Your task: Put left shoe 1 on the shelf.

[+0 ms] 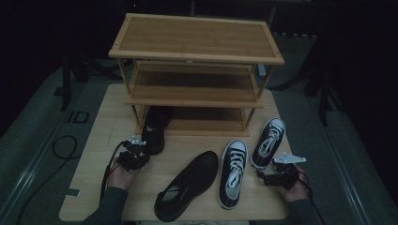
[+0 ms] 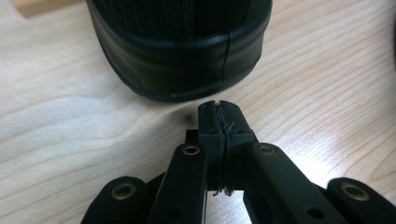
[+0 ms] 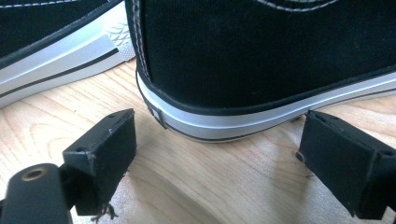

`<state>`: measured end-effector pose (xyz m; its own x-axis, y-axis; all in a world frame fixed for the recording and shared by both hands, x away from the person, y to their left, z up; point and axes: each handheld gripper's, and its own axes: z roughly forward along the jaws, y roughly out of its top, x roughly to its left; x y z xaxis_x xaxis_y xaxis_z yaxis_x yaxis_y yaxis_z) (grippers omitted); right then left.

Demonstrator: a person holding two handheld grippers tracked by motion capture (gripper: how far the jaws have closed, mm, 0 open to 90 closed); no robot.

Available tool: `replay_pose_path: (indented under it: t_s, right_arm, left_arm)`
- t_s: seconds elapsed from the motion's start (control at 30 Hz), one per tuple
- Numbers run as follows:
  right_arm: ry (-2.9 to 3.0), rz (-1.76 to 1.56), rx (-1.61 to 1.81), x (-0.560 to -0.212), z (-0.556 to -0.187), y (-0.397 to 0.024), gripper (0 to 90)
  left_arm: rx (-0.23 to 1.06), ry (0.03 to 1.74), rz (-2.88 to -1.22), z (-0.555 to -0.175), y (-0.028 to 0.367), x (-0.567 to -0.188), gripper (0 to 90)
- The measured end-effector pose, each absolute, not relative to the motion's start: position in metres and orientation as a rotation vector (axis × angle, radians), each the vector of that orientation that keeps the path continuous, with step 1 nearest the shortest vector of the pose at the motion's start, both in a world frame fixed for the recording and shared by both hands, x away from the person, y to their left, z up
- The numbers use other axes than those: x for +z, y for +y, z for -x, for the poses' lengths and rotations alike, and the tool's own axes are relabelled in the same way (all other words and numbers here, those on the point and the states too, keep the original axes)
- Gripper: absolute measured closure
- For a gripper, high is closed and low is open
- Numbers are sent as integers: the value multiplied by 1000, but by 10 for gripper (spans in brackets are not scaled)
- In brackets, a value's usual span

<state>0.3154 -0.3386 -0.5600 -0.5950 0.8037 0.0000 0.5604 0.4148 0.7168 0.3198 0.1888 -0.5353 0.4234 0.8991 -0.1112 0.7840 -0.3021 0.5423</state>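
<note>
the left fingers [image 2: 219,122] are pressed together with nothing between them, their tips just short of the rounded heel of a black sneaker [image 2: 180,51]. the right fingers [image 3: 219,154] stand wide apart and empty, one on each side of the heel of a black-and-white canvas shoe [image 3: 261,60], not touching it yet. in the high view the left gripper [image 1: 133,157] sits low at the heel of the black sneaker [image 1: 155,129], whose toe is tucked under the bottom shelf of the wooden rack [image 1: 195,37]; its long axis runs away from the person, toe toward the rack. the right gripper [image 1: 280,176] rests near the bench edge behind the right-hand canvas shoe [image 1: 268,143], which lies slanted, toe pointing up and to the right toward the rack, heel toward the hand. its mate [image 1: 232,173] lies just beside it, and a second black sneaker [image 1: 187,185] lies diagonally across the bench [image 1: 98,154]. judging from this, a shove from the closed left fingers could slide off the curved heel and twist the sneaker crooked against the rack leg. the right fingers could close low on the rubber sole rather than the cloth heel and slip off, or nudge the neighbouring shoe.
</note>
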Motion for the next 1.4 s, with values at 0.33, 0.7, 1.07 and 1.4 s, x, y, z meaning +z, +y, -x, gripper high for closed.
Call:
replay_pose_path:
  t_s: [0.33,0.7,1.07,1.4]
  right_arm:
    - [2332,-1174,985,-560,-315,-339,111]
    - [2332,-1173,985,-560,-315,-339,111]
    - [2332,-1173,985,-560,-316,-339,111]
    - [2332,-1172,985,-560,-316,-339,111]
  left_arm:
    - [287,1427,-2145,-328,186,-531,894]
    - [291,1453,-2125,-351,182,-530,895]
    - [288,1470,-2122,-374,171,-531,895]
    - [288,1510,-2106,-391,170,-533,895]
